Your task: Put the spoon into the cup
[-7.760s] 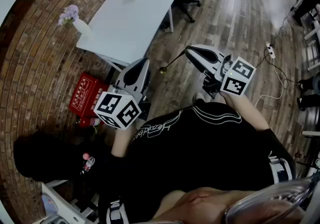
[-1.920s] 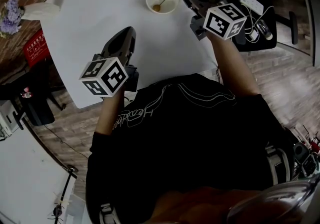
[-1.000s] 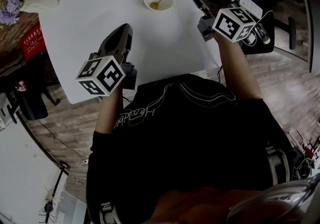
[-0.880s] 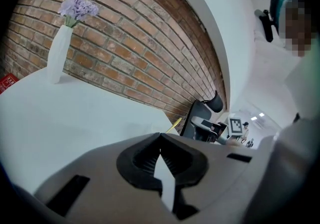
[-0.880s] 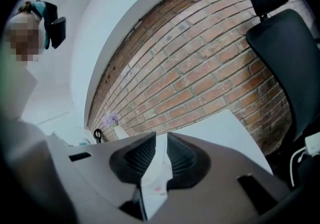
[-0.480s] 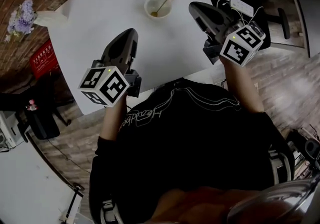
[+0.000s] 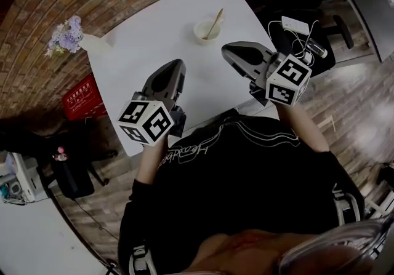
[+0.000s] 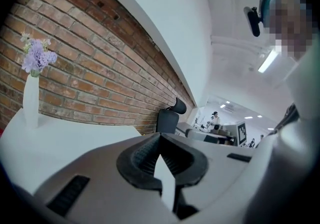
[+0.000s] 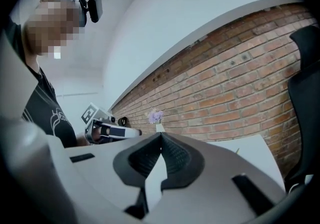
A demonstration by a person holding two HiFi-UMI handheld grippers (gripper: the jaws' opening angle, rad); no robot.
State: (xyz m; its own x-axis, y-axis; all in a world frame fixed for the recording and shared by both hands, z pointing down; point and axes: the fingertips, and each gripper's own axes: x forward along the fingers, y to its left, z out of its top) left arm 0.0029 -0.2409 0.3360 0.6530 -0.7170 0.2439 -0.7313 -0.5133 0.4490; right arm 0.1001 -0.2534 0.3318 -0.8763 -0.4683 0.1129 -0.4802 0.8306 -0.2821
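Head view: spoon (image 7: 215, 20) resting in cup (image 7: 205, 31) on far part of table (image 7: 148, 43), bowl end down inside, handle leaning over the rim toward far right. Lies beyond both claws and apart from each; nearer the right gripper (image 7: 229, 52), just far-left of its tips, with left gripper (image 7: 177, 66) farther off to the near left. Both clenched on nothing, tips meeting in each gripper view. Judged done, with no further reach called for.
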